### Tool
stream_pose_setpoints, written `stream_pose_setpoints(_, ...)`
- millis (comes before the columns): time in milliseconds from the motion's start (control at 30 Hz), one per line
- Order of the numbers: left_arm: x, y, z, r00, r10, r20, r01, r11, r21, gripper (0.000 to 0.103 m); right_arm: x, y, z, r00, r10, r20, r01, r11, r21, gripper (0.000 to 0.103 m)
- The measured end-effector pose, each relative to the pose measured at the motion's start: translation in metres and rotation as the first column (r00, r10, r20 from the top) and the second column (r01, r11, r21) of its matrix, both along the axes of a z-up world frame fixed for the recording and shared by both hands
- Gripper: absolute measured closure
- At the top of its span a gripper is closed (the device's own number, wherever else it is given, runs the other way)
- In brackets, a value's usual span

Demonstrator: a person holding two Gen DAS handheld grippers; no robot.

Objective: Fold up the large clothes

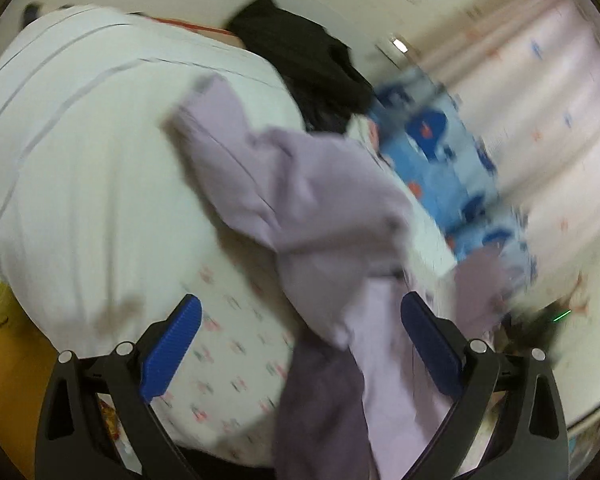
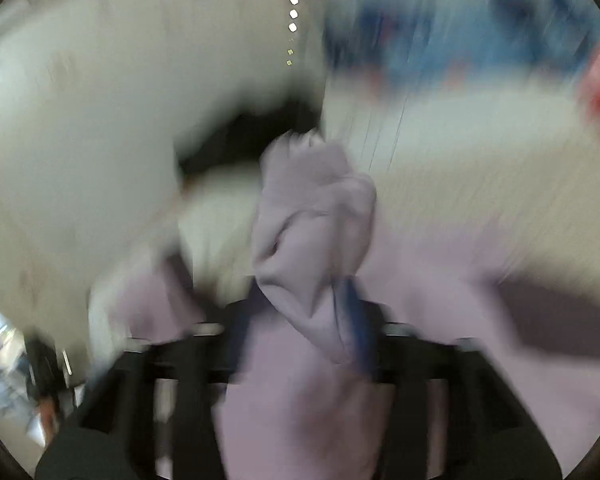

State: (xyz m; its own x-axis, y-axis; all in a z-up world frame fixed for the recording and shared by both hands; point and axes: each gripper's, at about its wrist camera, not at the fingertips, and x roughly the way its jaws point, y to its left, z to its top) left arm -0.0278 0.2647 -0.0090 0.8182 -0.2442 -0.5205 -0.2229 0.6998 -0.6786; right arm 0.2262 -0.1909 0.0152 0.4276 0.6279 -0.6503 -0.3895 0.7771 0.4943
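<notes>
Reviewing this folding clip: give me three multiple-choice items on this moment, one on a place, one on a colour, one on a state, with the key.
1. In the left wrist view, where does the black garment lie?
A. beyond the lilac garment, at the far edge of the bed
B. between the gripper's fingers
C. on the blue patterned cloth

2. What colour is the garment being handled?
A. red
B. lilac
C. green

3. How do the left gripper jaws stand?
A. pressed flat together
B. wide apart, cloth hanging between them
C. clamped on the black garment

Key: 1 A, it lies dark above the lilac cloth, near the wall. 2 B, pale purple in both views. 3 B, the blue pads are far apart and the left one touches no cloth.
</notes>
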Motion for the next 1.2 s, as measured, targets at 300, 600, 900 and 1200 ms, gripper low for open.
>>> stream_pose_setpoints(300, 0.066, 0.027, -0.043, 1.0, 0.029, -0.012, -0.031, 0.958, -0.285, 0.007, -0.056, 0.027, -0.02, 0.997, 0.053, -0.061, -0.047, 0.994, 0.103, 0.03)
stream_pose_setpoints(600, 0.117, 0.04, -0.076, 0.963, 0.25, -0.097, -0.266, 0.839, -0.475, 0.031, -0.081, -0.099, 0.008, 0.994, -0.105, 0.0, 0.103, 0.979, 0.174, 0.022)
stream_pose_setpoints(900, 0.137, 0.019, 0.055, 0.968, 0.121, 0.219, -0.058, 0.96, -0.274, 0.08, -0.047, -0.169, -0.077, 0.922, -0.212, -0.325, 0.285, 0.939, 0.195, 0.018)
stream_pose_setpoints(1200, 0.182, -0.156, 0.197, 0.829, -0.349, 0.438, 0.384, 0.923, 0.008, 0.08, -0.082, -0.223, -0.038, 0.95, -0.23, -0.212, 0.304, 0.84, 0.45, 0.017)
